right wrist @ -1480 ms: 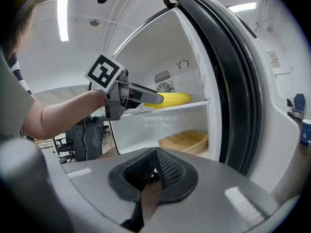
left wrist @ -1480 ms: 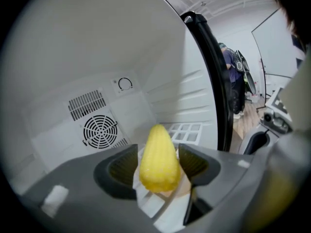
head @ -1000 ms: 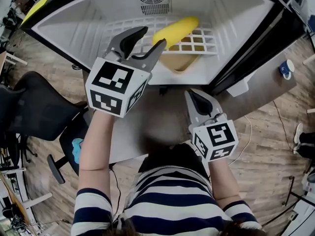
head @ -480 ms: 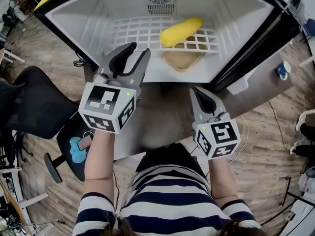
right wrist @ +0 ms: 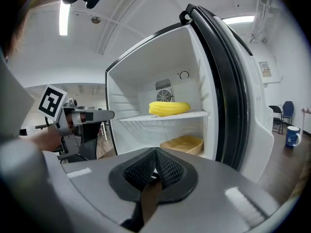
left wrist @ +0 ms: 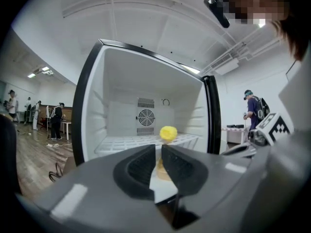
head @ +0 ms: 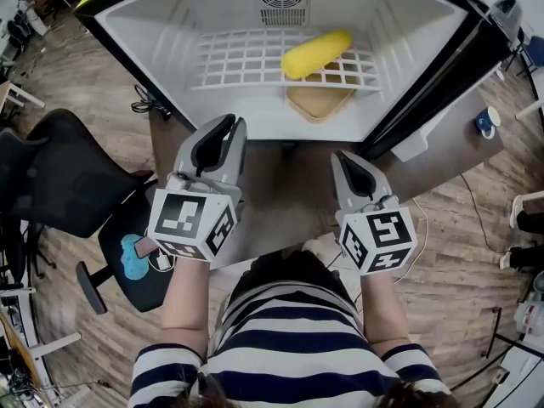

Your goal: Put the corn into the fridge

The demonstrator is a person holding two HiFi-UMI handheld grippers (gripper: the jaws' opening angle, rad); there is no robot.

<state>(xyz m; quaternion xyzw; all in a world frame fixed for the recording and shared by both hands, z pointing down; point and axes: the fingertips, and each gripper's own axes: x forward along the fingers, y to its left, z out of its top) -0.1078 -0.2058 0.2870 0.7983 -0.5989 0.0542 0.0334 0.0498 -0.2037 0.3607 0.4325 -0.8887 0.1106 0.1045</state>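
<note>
The yellow corn [head: 316, 53] lies on the white wire shelf [head: 246, 62] inside the open fridge, right of middle, with no gripper touching it. It shows in the left gripper view as corn [left wrist: 168, 133] end-on, and in the right gripper view as corn [right wrist: 169, 108] lying sideways. My left gripper [head: 231, 124] is outside the fridge, in front of its lower edge, shut on nothing. At about the same distance on the right, my right gripper [head: 342, 156] is also shut and holds nothing.
A tan bowl [head: 320, 102] sits on the fridge floor beneath the corn. The fridge door [right wrist: 233, 91] stands open at the right. A blue mug [head: 491, 121] stands right of the door, a black chair [head: 51, 185] at the left. A person [left wrist: 252, 111] stands far off.
My left gripper has drawn back from the shelf toward the person and its jaws have gone from wide open to shut. The corn stays on the shelf. The right gripper barely moved.
</note>
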